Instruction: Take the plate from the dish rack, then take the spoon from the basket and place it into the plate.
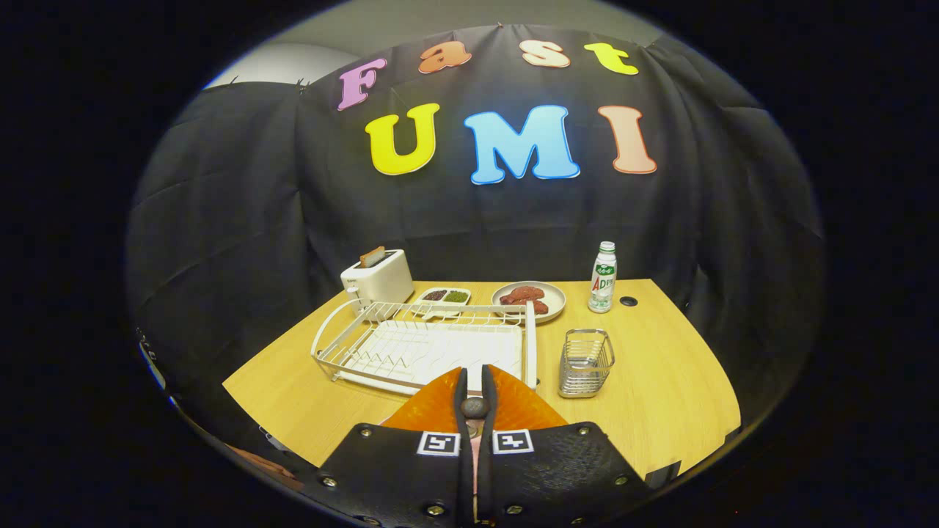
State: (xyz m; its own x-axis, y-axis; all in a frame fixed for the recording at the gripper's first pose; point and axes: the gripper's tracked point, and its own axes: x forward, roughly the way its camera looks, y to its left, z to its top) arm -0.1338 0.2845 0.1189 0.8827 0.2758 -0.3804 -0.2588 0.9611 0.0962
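My tool (475, 392) is clenched on the thin handle of the spoon (475, 405), both fingers pressing it. It hangs over the orange plate (513, 407), which lies on the counter (660, 381) just in front of the dish rack (422, 345). I judge the spoon low enough to let go. The basket (585, 363) stands right of the rack.

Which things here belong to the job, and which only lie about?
Job: orange plate, dish rack, wire basket, and what looks like the spoon pinched in the shut gripper.
Lying about: toaster, divided dish, meat plate, bottle.
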